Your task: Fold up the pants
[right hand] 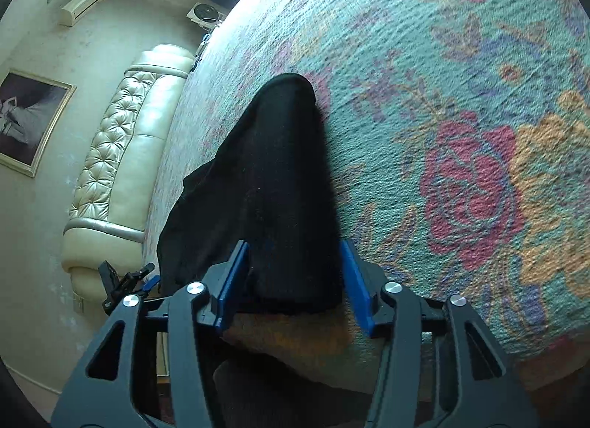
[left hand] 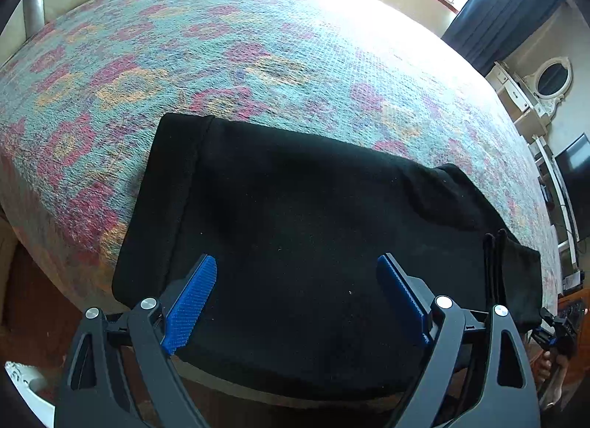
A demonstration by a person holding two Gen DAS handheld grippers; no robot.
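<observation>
Left wrist view: black fabric pants (left hand: 302, 243), already doubled into a broad slab, lie on the floral woven bedspread (left hand: 228, 52) near its close edge, their near side hanging slightly past that edge. Left gripper (left hand: 297, 299) hovers over the pants with blue ribbed pads (left hand: 191, 302) spread wide; nothing between them. Beyond the pants, across the bedspread, a bright window with dark navy curtains (left hand: 505, 18).

Right wrist view: right gripper (right hand: 291, 280) sits at the narrow end of the pants (right hand: 280, 184), blue pads on either side of the cloth. Jaws are partly apart; the cloth fills the gap, but whether the pads press it cannot be told. Left of the pants from here, past the bedspread (right hand: 461, 114), a cream tufted leather headboard (right hand: 114, 170); the left gripper (right hand: 129, 280) shows small near it.

Judgement: a further fold is being set up. To do it well, the right gripper should close fully on all layers at the end before lifting, since loose layers would slide apart. The left gripper should take the matching corner at the same depth, so the edge rises level. Carry the end low across the bedspread and lay it flush with the far edge of the pants, then release both together. Risk: the overhanging portion may drag the stack off the bedspread.
</observation>
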